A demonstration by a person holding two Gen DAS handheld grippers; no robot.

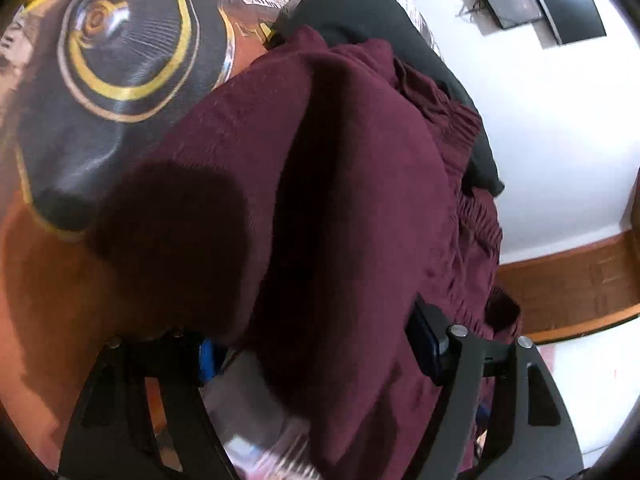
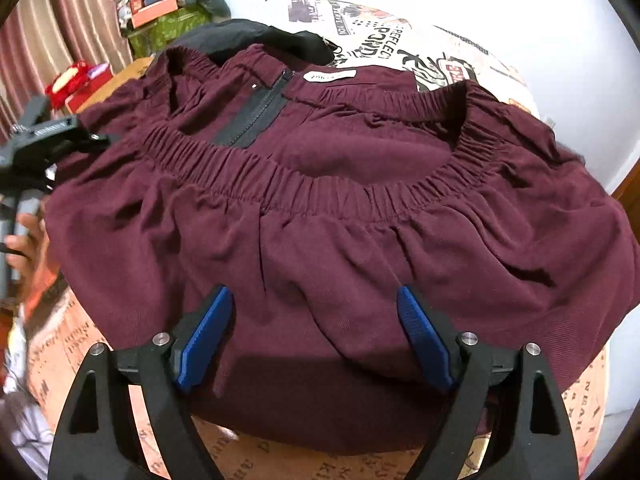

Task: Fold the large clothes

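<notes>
The maroon trousers (image 2: 320, 216) are lying folded on the printed bedspread (image 2: 400, 40), waistband toward its far edge. The right gripper (image 2: 316, 336) is hovering wide above them; the left gripper (image 1: 320, 356) is straddling cloth, apparently unclamped. Soft, light fabric; I'd pinch the elastic waistband.

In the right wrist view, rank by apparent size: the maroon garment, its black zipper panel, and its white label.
1. maroon garment
2. black zipper panel
3. white label
</notes>
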